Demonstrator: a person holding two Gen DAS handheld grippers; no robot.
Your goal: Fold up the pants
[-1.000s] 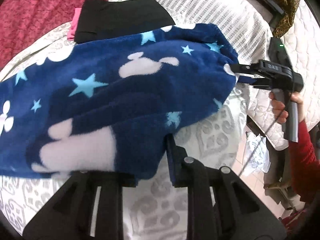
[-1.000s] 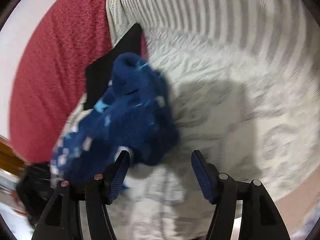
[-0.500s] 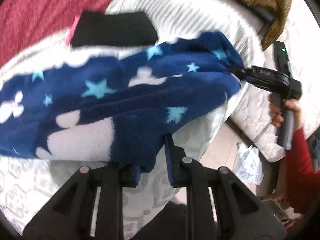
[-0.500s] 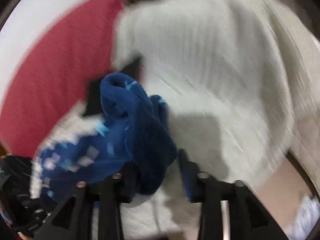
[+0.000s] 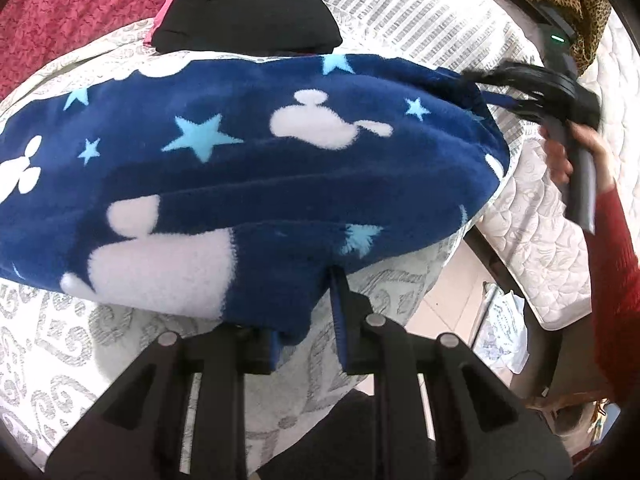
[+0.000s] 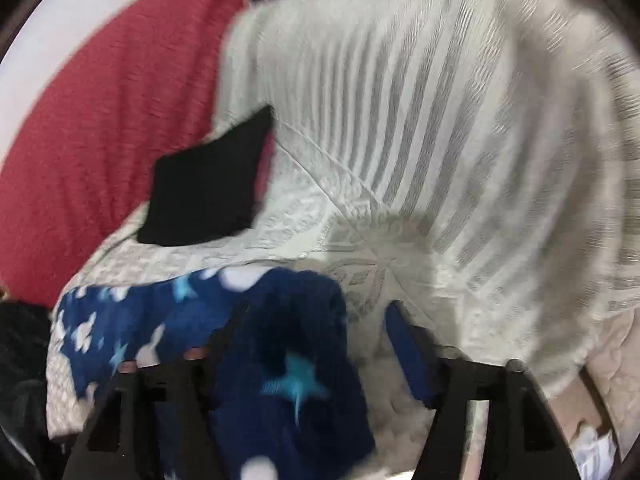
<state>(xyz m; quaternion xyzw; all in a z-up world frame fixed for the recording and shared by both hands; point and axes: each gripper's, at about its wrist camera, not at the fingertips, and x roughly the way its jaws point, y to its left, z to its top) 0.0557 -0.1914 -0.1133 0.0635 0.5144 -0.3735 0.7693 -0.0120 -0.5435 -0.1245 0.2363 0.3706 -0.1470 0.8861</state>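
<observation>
The pants (image 5: 248, 168) are dark blue fleece with white mouse heads and light blue stars, stretched across the white patterned bed. My left gripper (image 5: 306, 320) is shut on their near edge at the bottom of the left wrist view. My right gripper (image 5: 486, 90) shows at the far right of that view, at the pants' far corner. In the blurred right wrist view the pants (image 6: 280, 360) lie between and over the left finger, and my right gripper (image 6: 320, 344) has its fingers spread wide apart.
A folded black garment (image 5: 248, 20) over something pink lies on the bed behind the pants, also in the right wrist view (image 6: 208, 184). A red blanket (image 5: 80, 4) is at the left. The bed edge, floor and another mattress (image 5: 540, 240) are at the right.
Half a second ago my right gripper was closed on the pants; now its fingers stand wide apart. The pants have been pulled flatter and wider across the bed. The left grip holds.
</observation>
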